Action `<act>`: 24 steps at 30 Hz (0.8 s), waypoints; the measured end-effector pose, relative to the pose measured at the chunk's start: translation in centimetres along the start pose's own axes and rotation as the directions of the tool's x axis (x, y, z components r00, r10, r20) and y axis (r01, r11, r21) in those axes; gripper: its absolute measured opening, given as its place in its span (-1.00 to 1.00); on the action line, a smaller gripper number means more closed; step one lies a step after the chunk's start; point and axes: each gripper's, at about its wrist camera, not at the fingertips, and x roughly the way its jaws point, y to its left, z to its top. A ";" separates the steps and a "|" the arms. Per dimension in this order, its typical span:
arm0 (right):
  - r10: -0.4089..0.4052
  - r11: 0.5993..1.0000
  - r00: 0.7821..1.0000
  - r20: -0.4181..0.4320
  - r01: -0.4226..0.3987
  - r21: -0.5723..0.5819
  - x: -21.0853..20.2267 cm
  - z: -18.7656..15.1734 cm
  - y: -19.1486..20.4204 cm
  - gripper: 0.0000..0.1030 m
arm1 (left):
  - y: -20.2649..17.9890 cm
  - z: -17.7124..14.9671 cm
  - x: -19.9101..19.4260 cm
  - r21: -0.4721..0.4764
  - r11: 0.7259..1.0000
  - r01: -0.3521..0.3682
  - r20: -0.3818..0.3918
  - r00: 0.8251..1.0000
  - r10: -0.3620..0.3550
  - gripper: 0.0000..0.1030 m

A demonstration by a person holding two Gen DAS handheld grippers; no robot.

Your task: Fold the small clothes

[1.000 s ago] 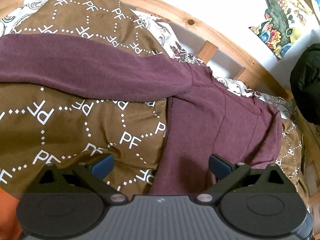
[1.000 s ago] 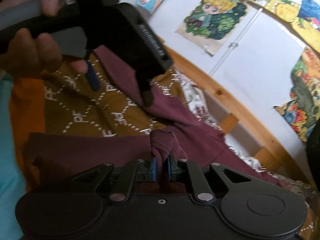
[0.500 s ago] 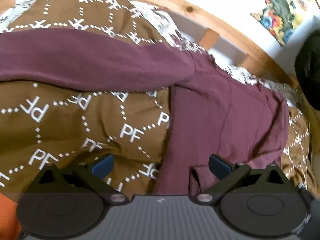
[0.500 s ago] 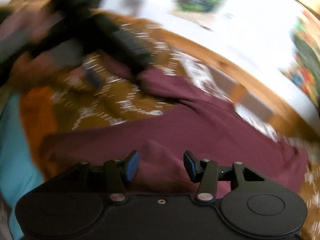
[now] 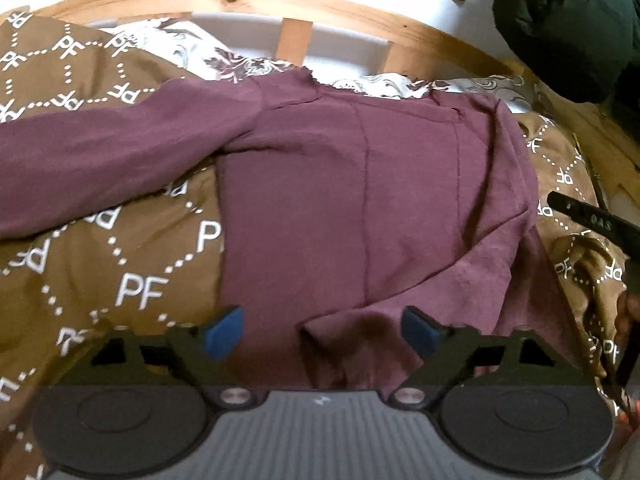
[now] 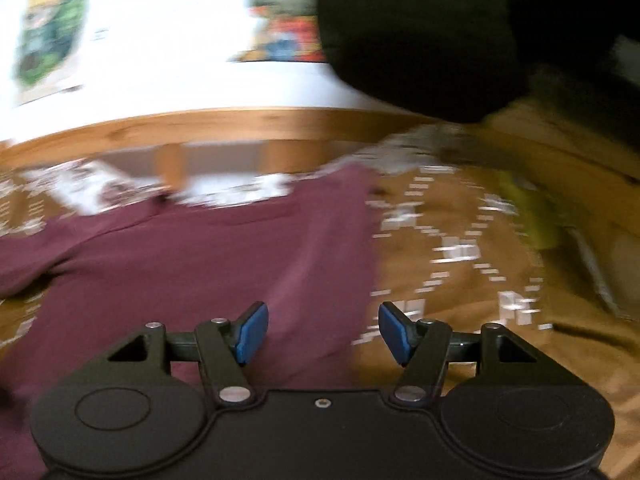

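Observation:
A maroon long-sleeved shirt (image 5: 360, 200) lies spread on a brown bedspread (image 5: 120, 280) printed with white letters. One sleeve (image 5: 100, 160) stretches out to the left. The other sleeve (image 5: 480, 264) is folded across the body, and its cuff (image 5: 332, 344) ends between my left gripper's pads. My left gripper (image 5: 322, 332) hovers low over that cuff with its jaws closing, the pads clear of the cloth. My right gripper (image 6: 323, 332) is over the shirt's (image 6: 200, 264) right edge, its jaws opening with nothing held. Part of it (image 5: 592, 220) shows at the left view's right edge.
A wooden bed frame (image 5: 296, 4) with slats runs along the far side below a white wall with posters. A dark bundled garment (image 5: 568, 20) sits at the far right corner. Floral bedding (image 5: 248, 64) shows past the shirt's collar. The right wrist view is motion-blurred.
My right gripper has let go of the bunched maroon fabric and swung to the right, its jaws spreading. My left gripper has moved onto the shirt's body and its jaws have narrowed.

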 end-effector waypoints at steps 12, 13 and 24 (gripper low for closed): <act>-0.059 0.891 0.994 -0.089 0.012 -0.453 2.0 -2.2 0.9 0.11 | 1.4 0.1 1.6 -0.068 0.993 0.097 -0.038 0.994 -0.099 -0.61; -0.065 0.864 0.994 -0.091 0.010 -0.503 2.3 -2.7 1.7 0.11 | 1.5 0.2 1.6 -0.075 0.992 0.097 -0.036 0.994 -0.100 -0.33; -0.067 0.640 0.989 0.130 0.142 -0.755 4.9 -5.8 4.7 0.22 | 2.0 -0.2 2.7 -0.096 0.987 0.127 -0.094 0.986 -0.136 -0.10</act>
